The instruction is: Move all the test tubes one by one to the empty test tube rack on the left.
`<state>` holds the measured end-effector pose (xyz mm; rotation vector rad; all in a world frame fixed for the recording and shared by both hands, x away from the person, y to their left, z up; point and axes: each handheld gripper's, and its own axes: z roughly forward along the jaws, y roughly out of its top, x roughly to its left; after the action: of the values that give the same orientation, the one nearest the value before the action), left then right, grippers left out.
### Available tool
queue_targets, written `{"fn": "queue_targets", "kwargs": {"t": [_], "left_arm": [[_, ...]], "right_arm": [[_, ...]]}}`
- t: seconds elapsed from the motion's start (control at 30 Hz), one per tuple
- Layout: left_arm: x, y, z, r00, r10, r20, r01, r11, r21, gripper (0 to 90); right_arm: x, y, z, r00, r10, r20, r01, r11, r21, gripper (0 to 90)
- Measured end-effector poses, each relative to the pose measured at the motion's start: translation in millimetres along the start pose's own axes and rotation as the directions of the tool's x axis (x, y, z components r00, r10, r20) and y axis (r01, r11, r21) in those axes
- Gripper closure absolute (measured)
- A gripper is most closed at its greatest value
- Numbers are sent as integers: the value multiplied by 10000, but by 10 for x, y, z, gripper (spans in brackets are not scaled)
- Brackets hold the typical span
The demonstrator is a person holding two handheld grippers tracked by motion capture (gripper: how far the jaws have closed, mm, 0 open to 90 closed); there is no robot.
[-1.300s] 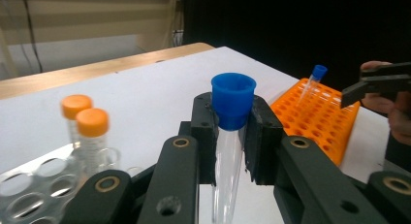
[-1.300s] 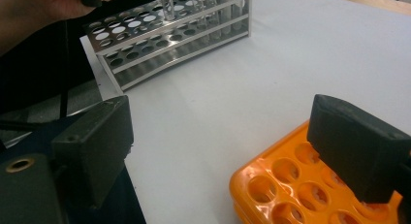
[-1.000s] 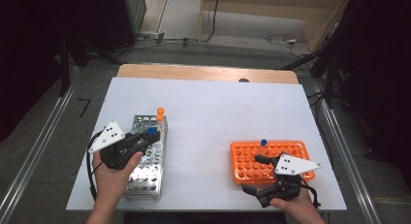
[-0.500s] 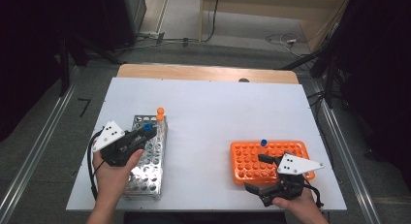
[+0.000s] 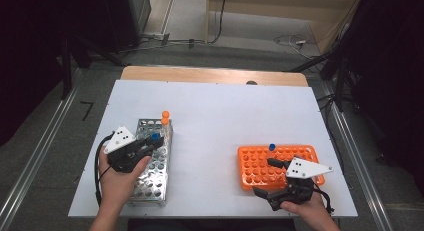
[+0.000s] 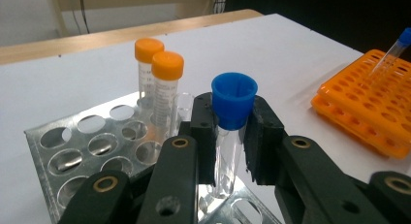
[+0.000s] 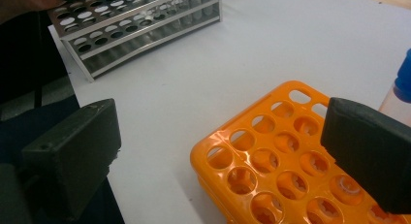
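My left gripper (image 5: 152, 141) is shut on a clear tube with a blue cap (image 6: 233, 100), held upright just below the cap. The tube's lower end hangs at the holes of the metal rack (image 6: 72, 141). Two orange-capped tubes (image 6: 167, 66) stand at that rack's far end (image 5: 165, 117). My right gripper (image 5: 267, 178) is open at the near left corner of the orange rack (image 5: 260, 163), with its jaws wide apart and nothing between them (image 7: 218, 136). Another blue-capped tube (image 5: 272, 147) stands at the far side of the orange rack.
The metal rack (image 5: 150, 183) lies at the left near edge of the white table (image 5: 225, 116) and the orange rack at the right near edge. A wooden strip (image 5: 210, 75) borders the far edge. Dark cables lie on the floor beyond.
The left gripper with its tube has shifted only very slightly over the metal rack. The right gripper has kept still.
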<state>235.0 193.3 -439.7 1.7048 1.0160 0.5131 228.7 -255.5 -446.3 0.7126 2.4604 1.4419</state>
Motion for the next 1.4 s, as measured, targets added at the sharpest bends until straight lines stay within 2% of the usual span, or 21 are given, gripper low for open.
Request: {"fn": "queue_targets", "kwargs": {"t": [0.17, 0.37, 0.43, 0.57, 0.73, 0.87, 0.93, 1.13, 1.27, 1.4], "left_arm": [[-16, 3, 26, 9999, 67, -113, -63, 9994, 351, 760], [-41, -5, 69, 10000, 8, 28, -10, 9979, 655, 716], [-49, -2, 60, 9999, 35, -137, -27, 9985, 553, 642], [-38, 8, 31, 9997, -199, -152, 203, 9995, 236, 484], [-44, 39, -28, 9989, -478, 11, 478, 9986, -245, 325], [-96, 71, -31, 9978, -613, 247, 622, 9973, -396, 143], [-129, 79, -25, 9975, -571, 411, 588, 9973, -435, 92], [-230, 101, -34, 9958, -571, 714, 610, 9967, -530, 16], [-313, 98, -15, 9953, -438, 859, 480, 9977, -470, 12], [-408, 97, 14, 9938, -316, 1066, 365, 9983, -452, 11]], "right_arm": [[-22, -1, -10, 10000, 29, 30, -29, 10000, -8, 0], [-60, -3, -37, 9997, 98, 221, -95, 9999, -103, 14], [-68, 1, -45, 9994, 149, 322, -146, 9999, -91, 17], [-96, 18, -48, 9971, 339, 684, -337, 9994, -27, 30], [-126, 45, -25, 9923, 592, 1085, -598, 9982, 24, 48], [-178, 67, 1, 9864, 880, 1387, -884, 9961, -30, 65], [-211, 74, 21, 9792, 1106, 1702, -1124, 9937, 14, 92], [-331, 55, 102, 9593, 1558, 2355, -1623, 9867, 82, 179], [-449, 6, 147, 9346, 2070, 2893, -2225, 9747, 214, 325], [-526, -50, 192, 9160, 2176, 3371, -2495, 9669, 538, 482]]}}
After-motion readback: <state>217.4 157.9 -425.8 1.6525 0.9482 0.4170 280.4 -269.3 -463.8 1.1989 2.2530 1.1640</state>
